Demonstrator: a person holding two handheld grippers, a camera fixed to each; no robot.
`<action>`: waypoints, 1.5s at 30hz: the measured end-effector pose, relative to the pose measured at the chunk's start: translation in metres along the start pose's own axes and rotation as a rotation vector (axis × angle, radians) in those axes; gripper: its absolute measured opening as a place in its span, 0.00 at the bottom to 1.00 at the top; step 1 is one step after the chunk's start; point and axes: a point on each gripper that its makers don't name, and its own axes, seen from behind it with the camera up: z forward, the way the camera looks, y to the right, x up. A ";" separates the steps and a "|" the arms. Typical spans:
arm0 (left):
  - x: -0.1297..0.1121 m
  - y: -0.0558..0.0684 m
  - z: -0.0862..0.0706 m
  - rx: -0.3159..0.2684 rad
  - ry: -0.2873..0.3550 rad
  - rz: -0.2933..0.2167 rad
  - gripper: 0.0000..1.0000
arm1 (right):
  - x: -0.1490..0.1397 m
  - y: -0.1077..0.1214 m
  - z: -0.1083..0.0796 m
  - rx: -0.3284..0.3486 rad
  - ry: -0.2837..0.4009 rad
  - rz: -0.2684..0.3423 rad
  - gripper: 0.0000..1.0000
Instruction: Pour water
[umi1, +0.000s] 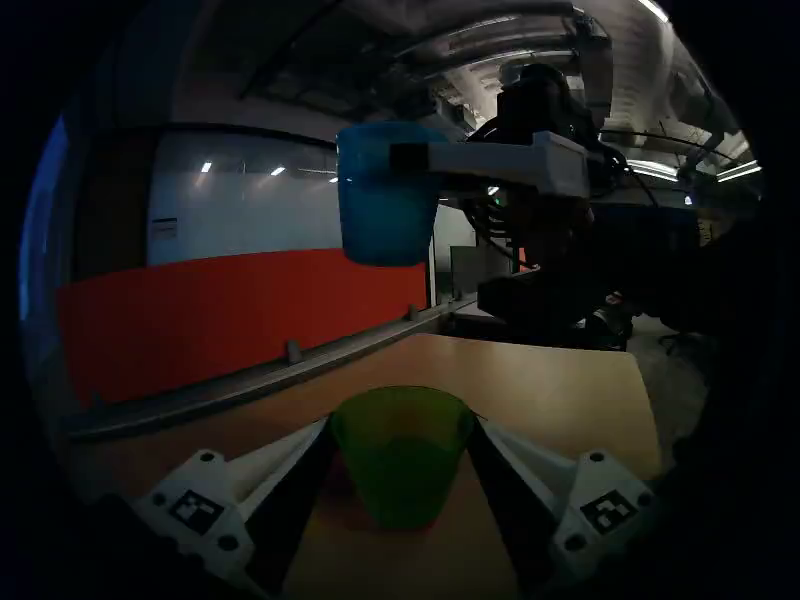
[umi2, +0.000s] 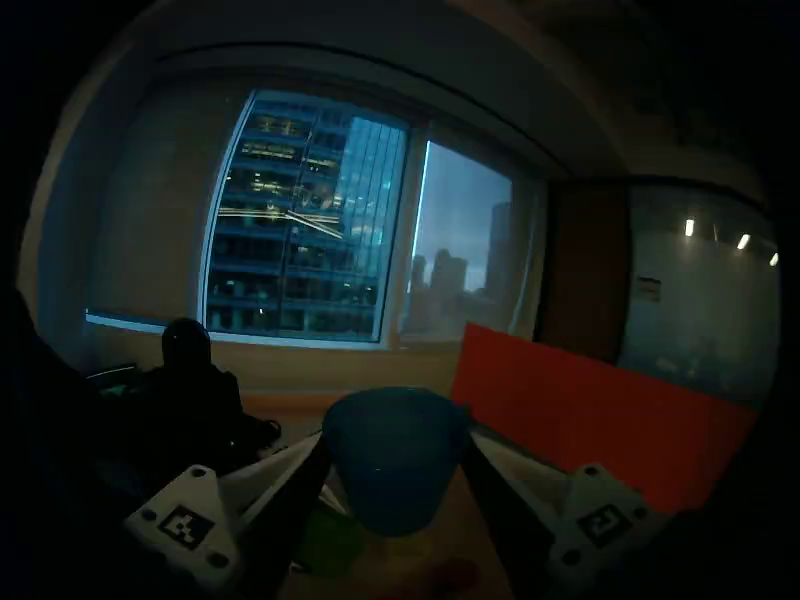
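A translucent green cup (umi1: 402, 465) stands upright on the wooden table (umi1: 560, 390), and my left gripper (umi1: 401, 445) is shut on its sides. Above and beyond it a blue cup (umi1: 385, 195) hangs upright in the air, gripped by my right gripper (umi1: 402, 158), whose white finger (umi1: 500, 162) reaches in from the right. In the right gripper view the blue cup (umi2: 396, 458) sits between my right gripper's (umi2: 396, 450) fingers, with the green cup (umi2: 330, 540) dimly visible low down beneath it. The room is dim and I cannot tell whether either cup holds water.
A red panel (umi1: 230, 320) under a glass partition runs along the table's far left edge, with a rail in front of it. The table's right edge (umi1: 648, 400) drops to the floor. A large window (umi2: 300, 230) and a dark seated shape (umi2: 190, 385) lie beyond.
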 end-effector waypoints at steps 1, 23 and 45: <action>0.000 0.000 0.000 0.001 0.000 0.000 0.88 | -0.001 0.000 -0.001 0.000 -0.002 0.002 0.89; -0.011 -0.013 -0.008 0.040 -0.027 0.002 0.88 | -0.031 0.028 -0.044 -0.066 -0.038 0.028 0.89; -0.021 -0.019 -0.010 0.064 -0.062 0.010 0.88 | -0.067 0.064 -0.097 -0.165 -0.062 0.067 0.90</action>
